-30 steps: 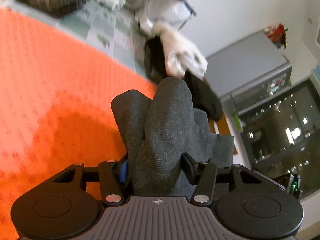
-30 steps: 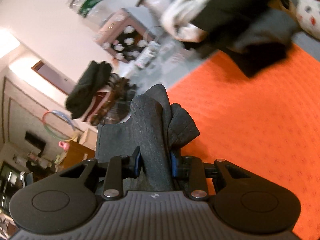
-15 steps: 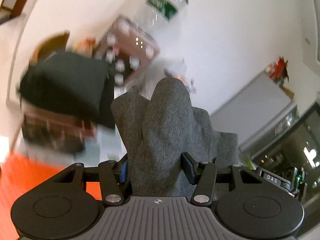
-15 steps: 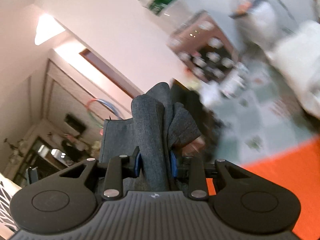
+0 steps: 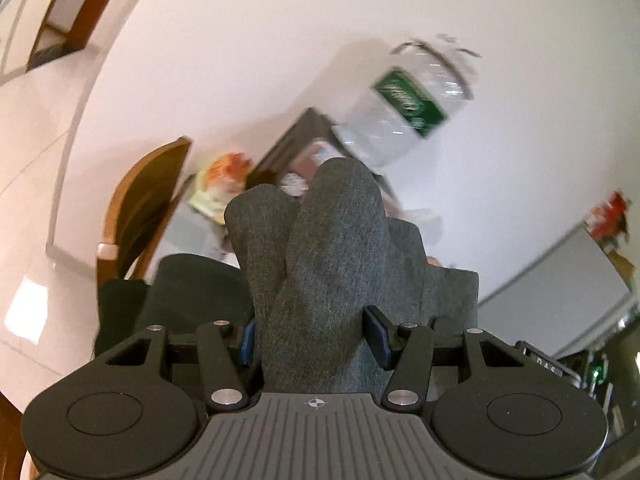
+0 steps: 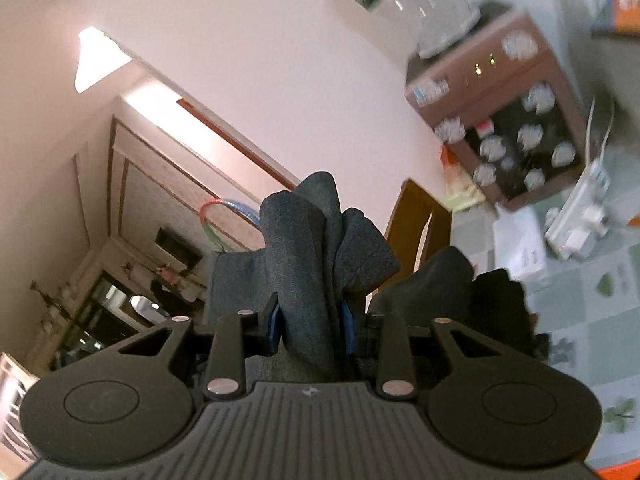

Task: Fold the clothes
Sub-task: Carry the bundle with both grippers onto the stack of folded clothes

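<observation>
Grey fabric (image 5: 320, 280) was pinched in the left gripper (image 5: 313, 339), its blue pads pressed against a thick bunched fold. The right gripper (image 6: 310, 326) was clamped on another bunch of the same cloth (image 6: 304, 264). Both tools were angled upward toward the wall (image 5: 280, 60), where a blurred water bottle (image 5: 404, 100) was seen.

In the left wrist view, a bunched garment (image 5: 320, 264) stands up between the fingers of the left gripper (image 5: 314, 340); behind the garment a bottle (image 5: 404, 104) sits on top of a box (image 5: 296, 148), and a chair back (image 5: 140, 208) stands to the garment's left. In the right wrist view, the same cloth (image 6: 308, 272) sits between the right gripper (image 6: 310, 326) fingers, with the chair back (image 6: 416, 224) just right of it and the box (image 6: 500, 120) farther right.
</observation>
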Demonstrator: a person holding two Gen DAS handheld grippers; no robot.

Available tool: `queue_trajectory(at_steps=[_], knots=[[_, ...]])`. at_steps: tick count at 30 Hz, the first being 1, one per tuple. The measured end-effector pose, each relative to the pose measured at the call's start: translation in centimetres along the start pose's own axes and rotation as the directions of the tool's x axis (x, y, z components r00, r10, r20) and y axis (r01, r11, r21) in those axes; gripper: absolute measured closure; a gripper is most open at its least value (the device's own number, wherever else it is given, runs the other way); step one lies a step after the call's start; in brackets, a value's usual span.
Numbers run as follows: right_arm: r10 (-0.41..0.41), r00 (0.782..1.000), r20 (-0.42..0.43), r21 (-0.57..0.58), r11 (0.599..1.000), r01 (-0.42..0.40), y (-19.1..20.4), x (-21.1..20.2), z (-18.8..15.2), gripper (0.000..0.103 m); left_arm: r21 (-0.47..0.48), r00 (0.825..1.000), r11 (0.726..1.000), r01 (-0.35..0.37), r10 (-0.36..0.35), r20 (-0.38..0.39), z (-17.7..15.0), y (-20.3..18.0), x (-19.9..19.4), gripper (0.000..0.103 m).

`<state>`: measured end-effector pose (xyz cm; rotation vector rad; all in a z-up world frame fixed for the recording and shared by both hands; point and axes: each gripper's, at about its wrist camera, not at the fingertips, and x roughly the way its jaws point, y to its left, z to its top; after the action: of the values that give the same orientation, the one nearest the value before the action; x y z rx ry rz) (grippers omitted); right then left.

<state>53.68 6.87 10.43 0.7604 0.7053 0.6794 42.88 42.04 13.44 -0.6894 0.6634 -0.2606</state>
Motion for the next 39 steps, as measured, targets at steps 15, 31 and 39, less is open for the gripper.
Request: queue_trajectory(at_steps=[15,31,39], knots=[[-0.149,0.988,-0.029,-0.048,0.988,0.148,-10.1,8.2,-4.7,0.048,-0.15,0.999,0.989,0.0,-0.006,-0.038,-3.8,10.9,8.5,0.032],[-0.212,0.975,0.062,-0.231,0.947,0.221,-3.9,2.9,-1.6,0.035,-0.032,0.993,0.999,-0.014,0.017,0.12,-1.9,6.6,2.2,0.013],[-0.21,0.976,0.065,-0.278,0.935,0.219,-0.7,-1.3,-3.0,0.03,0.094,0.987,0.994,-0.061,0.046,0.157,-3.8,2.4,-2.7,0.007]])
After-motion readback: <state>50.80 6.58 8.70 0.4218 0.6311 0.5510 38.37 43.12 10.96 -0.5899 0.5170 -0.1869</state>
